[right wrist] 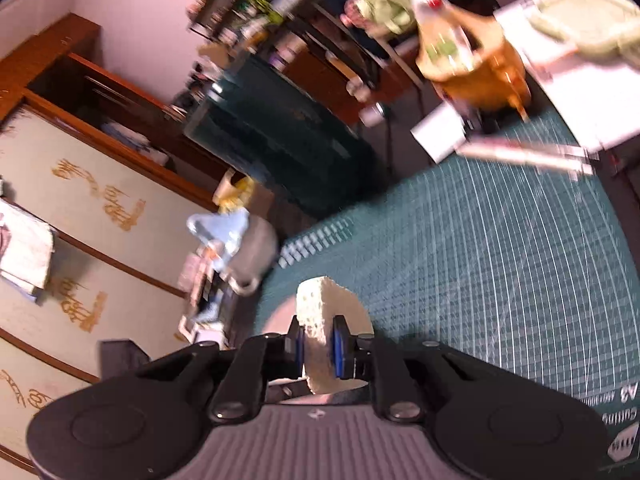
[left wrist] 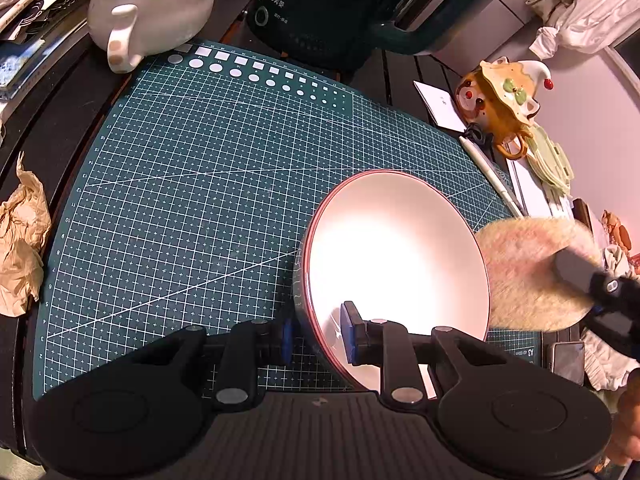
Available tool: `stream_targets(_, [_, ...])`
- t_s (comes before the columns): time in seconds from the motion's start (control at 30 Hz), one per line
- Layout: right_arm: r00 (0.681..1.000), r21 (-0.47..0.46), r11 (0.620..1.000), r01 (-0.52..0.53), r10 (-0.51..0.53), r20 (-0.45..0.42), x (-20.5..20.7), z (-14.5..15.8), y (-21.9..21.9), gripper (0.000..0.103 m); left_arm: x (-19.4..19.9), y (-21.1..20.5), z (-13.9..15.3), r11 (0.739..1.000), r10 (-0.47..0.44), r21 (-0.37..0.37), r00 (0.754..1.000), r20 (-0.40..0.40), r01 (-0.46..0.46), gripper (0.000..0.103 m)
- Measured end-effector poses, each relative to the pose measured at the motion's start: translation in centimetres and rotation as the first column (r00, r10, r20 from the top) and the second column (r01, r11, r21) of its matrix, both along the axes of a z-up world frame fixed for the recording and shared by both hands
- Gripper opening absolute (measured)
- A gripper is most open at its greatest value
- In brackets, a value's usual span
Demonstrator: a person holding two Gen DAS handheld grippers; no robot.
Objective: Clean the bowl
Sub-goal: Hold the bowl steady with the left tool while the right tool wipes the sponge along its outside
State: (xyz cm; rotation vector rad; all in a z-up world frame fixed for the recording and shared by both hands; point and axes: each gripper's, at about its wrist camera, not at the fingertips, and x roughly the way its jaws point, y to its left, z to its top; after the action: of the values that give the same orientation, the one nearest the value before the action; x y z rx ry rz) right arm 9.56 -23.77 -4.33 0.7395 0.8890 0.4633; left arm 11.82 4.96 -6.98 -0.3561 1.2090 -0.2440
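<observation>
Fingers of the left gripper (left wrist: 316,336) pinch the near rim of the bowl (left wrist: 396,248), tipping it up off the green mat (left wrist: 200,184); right gripper (right wrist: 316,348) clamps the sponge (right wrist: 320,316), hovering just right of the bowl's open face.

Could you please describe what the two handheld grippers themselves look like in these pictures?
Both the left gripper and the right gripper share one design: matte black plastic linkage arms with silver rivets, round black discs at either side, a ribbed grey base plate between them, and blue pads on the fingertips. No cables or sleeves show.
</observation>
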Motion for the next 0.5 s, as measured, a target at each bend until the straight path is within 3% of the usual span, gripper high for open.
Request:
stream_targets(0.17, [0.998,-0.026,1.0,-0.01,0.008,-0.068,0.4,-1.5,0.4,0.013,0.0,0.1,-0.1,1.0,0.001,-0.004,1.0,0.0,-0.001,0.023])
stream_targets(0.33, [1.0,0.0,1.0,0.008,-0.008,0.011,-0.2,0.4,-0.1,0.013,0.1,0.1,-0.2,1.0,-0.001,0.0,1.0,0.001,0.001,0.023])
stream_targets(0.5, [0.998,-0.035,0.999,-0.007,0.005,-0.055,0.4,-1.2,0.5,0.013,0.0,0.2,-0.2,1.0,0.001,-0.005,1.0,0.0,-0.001,0.023])
